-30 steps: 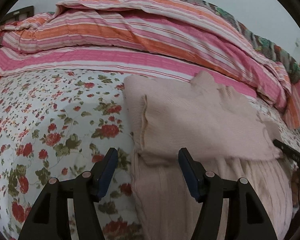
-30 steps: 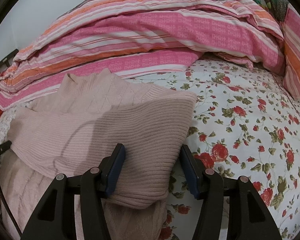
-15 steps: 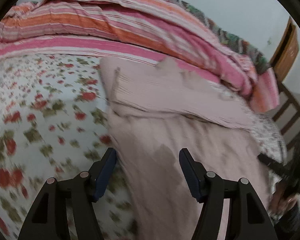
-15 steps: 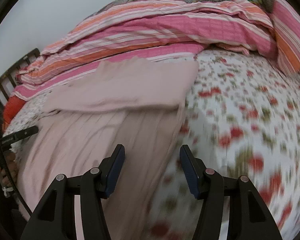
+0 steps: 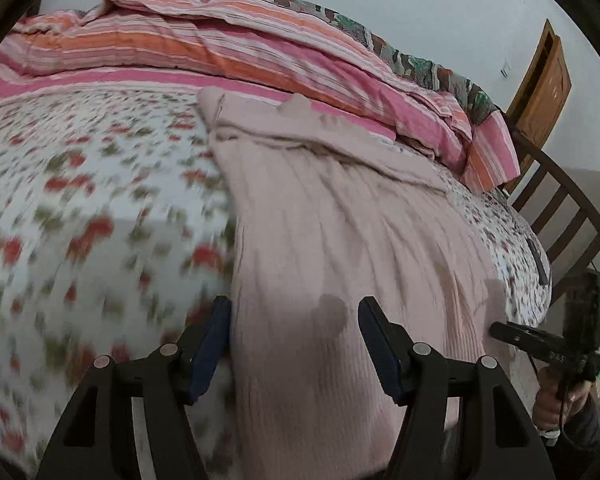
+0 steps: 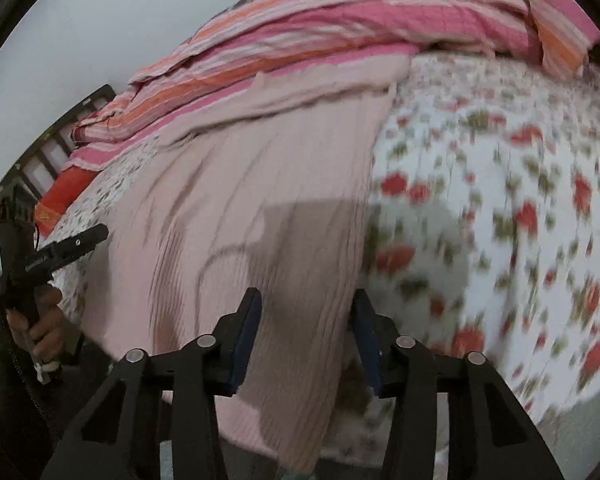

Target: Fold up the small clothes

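Both tongs stand apart over the hem: left tongs (image 5: 294,340) straddling one corner, right tongs (image 6: 306,330), just closing, around the other. With the pink sweater (image 5: 340,240) flat on the bed (image 5: 80,200), pinch both corners evenly before lifting.

**Right claw at the lower right corner of the pink sweater**

The right claw (image 6: 306,330) points down at the near hem of the pink knitted sweater (image 6: 260,200), which lies spread on the floral bedsheet (image 6: 500,200). Its jaws have just been closing, with the sweater's lower right corner between them; the pads do not clearly press the cloth. Striped quilts (image 6: 340,28) are heaped along the far side of the bed. At the left edge, a hand (image 6: 40,320) holds the left claw (image 6: 70,248) beside the sweater's other side. The sheet is blurred.
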`<state>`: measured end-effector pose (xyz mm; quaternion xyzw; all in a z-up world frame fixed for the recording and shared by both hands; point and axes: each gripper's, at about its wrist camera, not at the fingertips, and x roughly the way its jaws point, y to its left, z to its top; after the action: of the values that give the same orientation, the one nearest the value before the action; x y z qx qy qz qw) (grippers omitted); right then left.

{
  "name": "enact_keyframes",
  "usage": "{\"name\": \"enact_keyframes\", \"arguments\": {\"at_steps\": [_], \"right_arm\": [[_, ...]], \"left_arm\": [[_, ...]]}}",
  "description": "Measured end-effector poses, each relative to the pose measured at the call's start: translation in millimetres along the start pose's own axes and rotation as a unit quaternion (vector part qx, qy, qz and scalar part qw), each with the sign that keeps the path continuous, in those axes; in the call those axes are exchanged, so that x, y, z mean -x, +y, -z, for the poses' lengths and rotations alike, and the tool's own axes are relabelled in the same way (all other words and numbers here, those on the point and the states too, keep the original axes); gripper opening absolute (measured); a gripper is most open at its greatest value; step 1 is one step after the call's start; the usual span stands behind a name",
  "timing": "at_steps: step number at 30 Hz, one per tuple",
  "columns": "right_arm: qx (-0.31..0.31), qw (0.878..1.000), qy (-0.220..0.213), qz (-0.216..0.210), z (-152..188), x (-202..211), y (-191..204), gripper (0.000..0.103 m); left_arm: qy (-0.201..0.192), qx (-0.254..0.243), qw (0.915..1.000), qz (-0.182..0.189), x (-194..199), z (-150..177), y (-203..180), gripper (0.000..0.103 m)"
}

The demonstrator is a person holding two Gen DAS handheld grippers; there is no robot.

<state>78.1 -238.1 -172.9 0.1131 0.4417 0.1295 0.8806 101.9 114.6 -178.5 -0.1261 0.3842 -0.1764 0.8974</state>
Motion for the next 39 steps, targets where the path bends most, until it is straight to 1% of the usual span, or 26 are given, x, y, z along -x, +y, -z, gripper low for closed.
{"name": "enact_keyframes", "arguments": {"at_steps": [1, 3, 4, 8, 11, 13, 15, 17, 18, 22, 23, 24, 26, 27, 29, 30, 31, 32, 33, 34, 35, 36, 39], "right_arm": [[-0.007, 1.0, 0.007, -0.005, 5.1, -1.8, -1.2, 0.044], [-0.006, 1.0, -0.01, -0.003, 15.0, 3.2, -1.1, 0.043], [-0.004, 1.0, -0.007, -0.005, 18.0, 3.9, 0.2, 0.043], [0.014, 1.0, -0.011, -0.001, 27.8, 7.5, 7.7, 0.043], [0.007, 1.0, -0.016, -0.01, 29.4, 8.1, 7.4, 0.043], [-0.001, 1.0, -0.021, -0.016, 31.2, 8.4, 6.3, 0.04], [-0.006, 0.999, -0.021, -0.026, 32.6, 8.4, 4.5, 0.033], [-0.01, 0.999, -0.019, -0.039, 32.4, 7.4, 4.3, 0.033], [-0.012, 0.999, -0.02, -0.043, 33.1, 6.9, 5.3, 0.033], [-0.01, 0.998, -0.015, -0.057, 34.5, 4.2, 11.7, 0.032], [-0.008, 0.998, -0.013, -0.058, 34.6, 3.6, 13.0, 0.026], [-0.006, 0.998, -0.009, -0.06, 35.0, 2.5, 14.9, 0.019], [-0.001, 0.998, -0.001, -0.06, 35.7, 1.5, 16.1, 0.014], [0.0, 0.998, -0.001, -0.06, 36.1, 2.1, 15.7, 0.01], [-0.004, 0.998, 0.003, -0.062, 36.5, 2.5, 14.0, 0.006], [-0.006, 0.998, 0.002, -0.062, 36.4, 3.0, 13.7, 0.006], [-0.005, 0.998, -0.004, -0.061, 36.7, 5.8, 13.2, 0.005], [-0.002, 0.998, -0.012, -0.061, 36.5, 10.5, 12.1, 0.005], [0.002, 0.998, -0.032, -0.055, 35.7, 20.9, 9.7, 0.005], [0.003, 0.998, -0.047, -0.049, 34.9, 29.8, 6.8, 0.005], [0.003, 0.997, -0.06, -0.044, 34.0, 38.2, 2.7, 0.004], [-0.003, 0.997, -0.067, -0.041, 31.8, 46.2, -4.8, 0.004], [-0.016, 0.998, -0.052, -0.042, 30.8, 44.1, -14.5, 0.004]], "left_arm": [[0.002, 0.004, 1.0, 0.001, 2.9, 6.0, 0.9, 0.062], [0.009, 0.012, 0.9999, 0.003, 7.9, 18.2, 3.5, 0.062], [0.011, 0.015, 0.9998, 0.005, 9.8, 22.9, 4.6, 0.062], [0.022, 0.026, 0.9994, 0.006, 7.2, 32.6, 4.7, 0.061], [0.027, 0.03, 0.9991, 0.013, 4.9, 37.7, 0.6, 0.059], [0.026, 0.03, 0.9991, 0.018, 5.4, 41.3, -4.1, 0.059], [0.023, 0.034, 0.9989, 0.024, 6.1, 45.4, -6.8, 0.059], [0.019, 0.036, 0.9988, 0.026, 7.6, 48.2, -8.3, 0.059], [0.019, 0.042, 0.9984, 0.033, 7.6, 49.7, -8.7, 0.058], [0.015, 0.063, 0.9973, 0.035, 9.7, 55.1, -5.9, 0.047], [0.011, 0.069, 0.997, 0.033, 10.8, 56.6, -4.6, 0.042], [0.01, 0.078, 0.9963, 0.034, 11.7, 58.2, -2.7, 0.039], [0.01, 0.095, 0.9947, 0.038, 12.3, 61.3, 1.8, 0.026], [0.009, 0.104, 0.994, 0.034, 12.2, 62.9, 4.4, 0.023], [0.009, 0.117, 0.9927, 0.027, 11.7, 64.7, 9.1, 0.009], [0.007, 0.127, 0.9914, 0.03, 11.7, 65.7, 11.2, 0.006], [0.0, 0.131, 0.9911, 0.025, 14.4, 65.3, 12.1, 0.006], [-0.014, 0.128, 0.9916, 0.012, 21.5, 63.6, 13.1, 0.006], [-0.034, 0.13, 0.9909, 0.002, 31.3, 62.0, 15.4, 0.006], [-0.044, 0.137, 0.9896, 0.0, 37.3, 61.3, 18.2, 0.006], [-0.046, 0.146, 0.9882, 0.004, 39.4, 61.1, 20.5, 0.006], [-0.037, 0.152, 0.9876, 0.01, 37.4, 62.0, 20.8, 0.006], [-0.02, 0.138, 0.9903, -0.005, 30.6, 62.0, 9.8, 0.006]]}}
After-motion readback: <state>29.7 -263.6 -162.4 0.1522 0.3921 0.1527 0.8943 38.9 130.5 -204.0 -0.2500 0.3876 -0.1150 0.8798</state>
